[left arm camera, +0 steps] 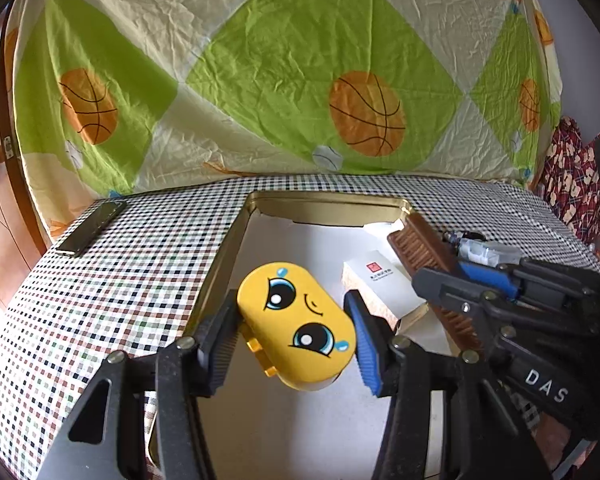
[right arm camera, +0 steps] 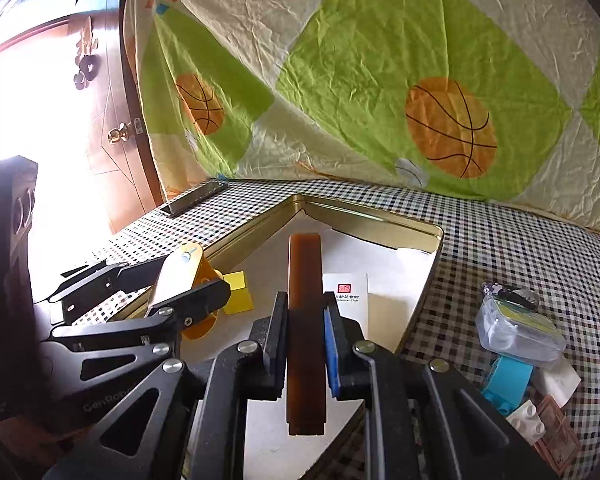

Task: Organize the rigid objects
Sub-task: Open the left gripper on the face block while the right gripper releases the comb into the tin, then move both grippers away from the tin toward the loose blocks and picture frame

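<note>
- Left wrist view shows a big sheet [left arm camera: 284, 60] with green squares and basketballs hanging at the back.
- Under it lies a checked cloth [left arm camera: 112, 288] that covers the table.
- On the cloth sits a gold tin [left arm camera: 236, 240], wide and open, with a white floor inside.
- The left gripper [left arm camera: 292, 332] hangs over the near left part of the tin. Its jaws squeeze a yellow case [left arm camera: 296, 324] with a crying cartoon face. The case is tilted and up off the tin floor.
- The right gripper [right arm camera: 306, 340] is over the tin too. Its jaws are narrow and pinch a long brown block [right arm camera: 306, 328] that points away toward the far corner of the tin.
- A white box [right arm camera: 346, 300] with a red mark lies flat in the tin, just right of the block.
- A dark flat bar [left arm camera: 92, 228] lies on the cloth, far left of the tin.
- Right of the tin, on the cloth, is a small pile: a clear box [right arm camera: 516, 328], a blue piece [right arm camera: 508, 380] and a white brick [right arm camera: 528, 420].
</note>
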Tool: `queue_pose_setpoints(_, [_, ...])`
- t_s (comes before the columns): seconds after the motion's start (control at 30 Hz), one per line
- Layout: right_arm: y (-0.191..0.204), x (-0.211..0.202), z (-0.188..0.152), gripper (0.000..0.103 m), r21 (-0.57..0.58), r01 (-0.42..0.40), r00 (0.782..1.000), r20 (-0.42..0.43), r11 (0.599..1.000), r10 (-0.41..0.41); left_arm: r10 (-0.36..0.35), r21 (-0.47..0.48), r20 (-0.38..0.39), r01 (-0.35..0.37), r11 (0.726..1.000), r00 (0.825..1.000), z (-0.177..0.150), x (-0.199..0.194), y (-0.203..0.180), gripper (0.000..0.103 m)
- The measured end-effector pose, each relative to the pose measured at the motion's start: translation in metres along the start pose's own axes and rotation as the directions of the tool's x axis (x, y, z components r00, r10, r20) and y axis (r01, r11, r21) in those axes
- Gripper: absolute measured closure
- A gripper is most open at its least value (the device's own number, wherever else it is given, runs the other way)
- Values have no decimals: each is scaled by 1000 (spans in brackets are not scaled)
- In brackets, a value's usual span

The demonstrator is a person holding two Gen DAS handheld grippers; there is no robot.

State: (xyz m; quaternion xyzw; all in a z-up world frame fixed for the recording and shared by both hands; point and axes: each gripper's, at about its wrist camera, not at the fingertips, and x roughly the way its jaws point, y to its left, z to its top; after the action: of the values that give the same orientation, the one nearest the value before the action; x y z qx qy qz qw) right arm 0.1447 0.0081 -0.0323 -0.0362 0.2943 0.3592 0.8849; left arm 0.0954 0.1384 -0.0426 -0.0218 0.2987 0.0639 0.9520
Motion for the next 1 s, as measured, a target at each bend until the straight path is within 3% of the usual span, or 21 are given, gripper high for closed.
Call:
queue_pose_setpoints(0.13, [1, 17, 6, 86, -19, 6, 999, -36, 1000, -7, 13, 26, -47, -12, 1000, 999, 4, 13, 0, 51])
queue_pose_setpoints(0.27, [0, 27, 10, 84, -13, 4, 998, -62, 1000, -4, 62, 29, -39, -60, 998, 997, 4, 13, 3, 48])
queue_pose_setpoints(0.43, [-11, 9, 1, 71, 24, -9, 1000, -29, 1000, 10, 66, -9, -1, -66, 998, 998, 0, 2, 9, 23])
queue_pose_setpoints(0.5, [-19, -7, -7, 54, 38, -14, 1000, -3, 999, 14, 44, -26, 26, -43, 999, 999, -2, -7, 7, 22])
queue_pose_setpoints(0.57, [-30, -28, -21, 47, 36, 9, 999, 31, 999, -10, 31, -32, 67, -29, 999, 997, -4, -20, 0, 17])
queue_pose_setpoints(0.63, [-46, -50, -35, 46, 41, 48, 997, 53, 998, -50, 2, -27, 106, 0, 1000, 994, -7, -32, -14, 10])
queue_pose_setpoints(0.8, [-103, -97, -66, 43, 109, 195, 976, 74, 975, -204, -110, 58, 133, 103, 993, 985, -10, -46, -69, 9])
queue_pose_setpoints(1.0, [-153, -125, -81, 40, 209, 289, 952, 44, 934, -304, -225, 138, 70, 214, 967, 972, -15, -37, -138, 9])
